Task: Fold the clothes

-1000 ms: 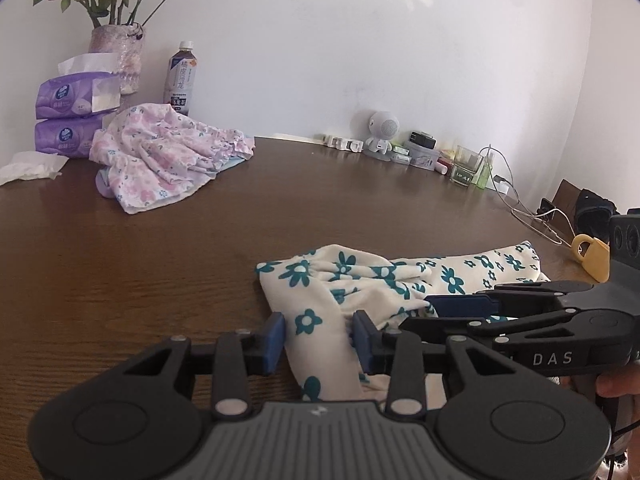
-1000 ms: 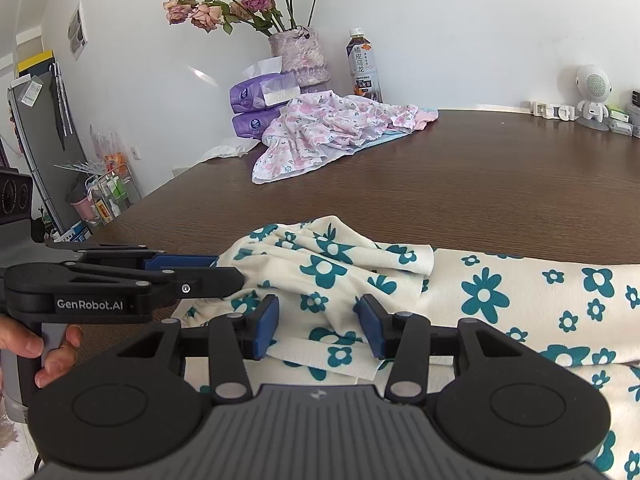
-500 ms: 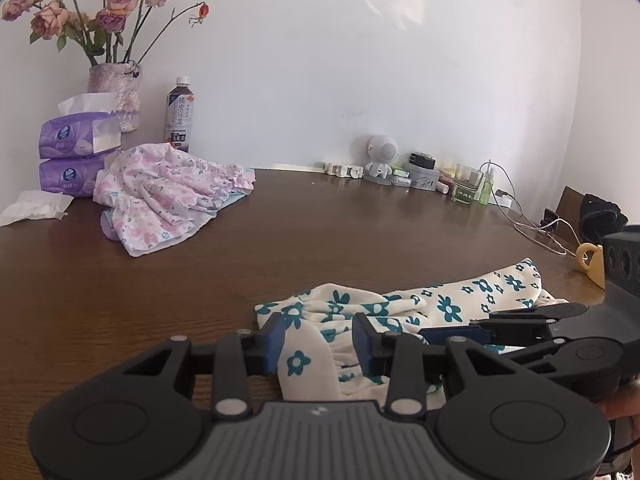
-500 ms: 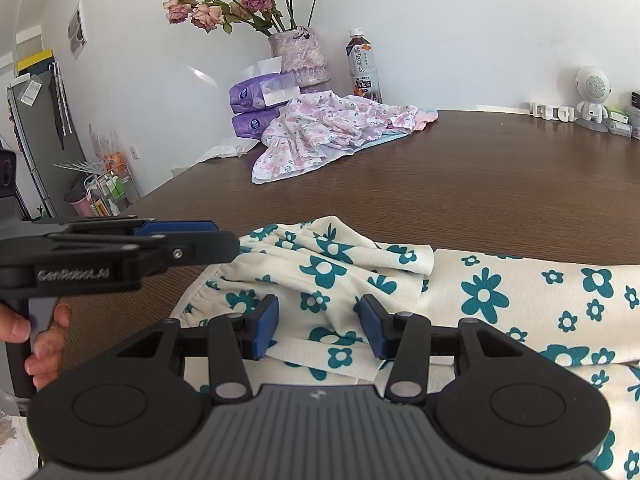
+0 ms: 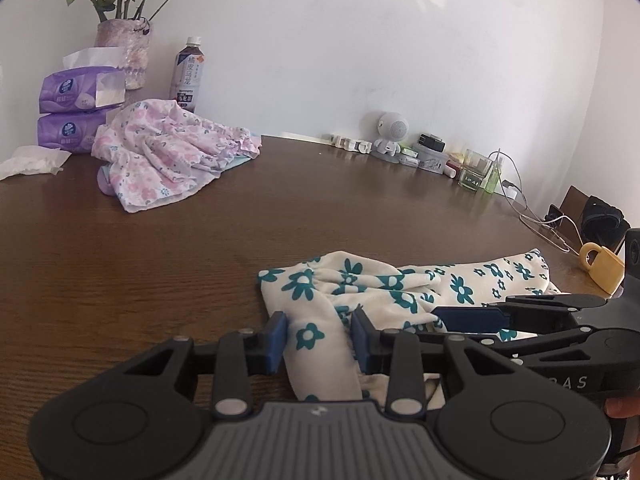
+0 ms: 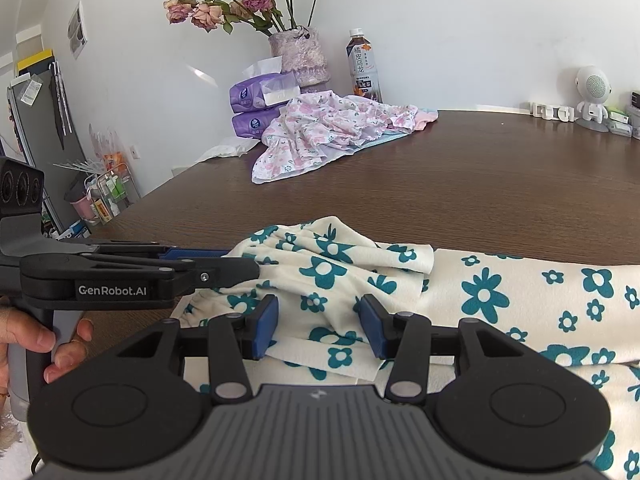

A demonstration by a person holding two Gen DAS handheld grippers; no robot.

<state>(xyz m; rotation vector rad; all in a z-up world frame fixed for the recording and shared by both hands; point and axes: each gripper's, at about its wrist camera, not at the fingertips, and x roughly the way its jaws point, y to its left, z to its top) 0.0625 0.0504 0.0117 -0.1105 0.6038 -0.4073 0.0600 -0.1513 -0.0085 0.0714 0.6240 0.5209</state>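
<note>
Dark brown wood-grain table (image 5: pixel 168 264), set against a plain white wall (image 5: pixel 360 40); along its back edge stand a mottled vase of dried roses (image 6: pixel 300 56), two purple tissue packs (image 5: pixel 80 108), a plastic tea bottle (image 5: pixel 186 76), a crumpled pink floral garment (image 5: pixel 168 156), and a small white round-headed figure (image 5: pixel 390 132). Soft cream cloth with teal flowers (image 6: pixel 500 292), gathered at an elastic waist, lies near the front edge. Left gripper (image 5: pixel 320 340) and right gripper (image 6: pixel 318 326), black with blue pads, each stand part-open, a fold of the cloth lying loose between the fingers.
</note>
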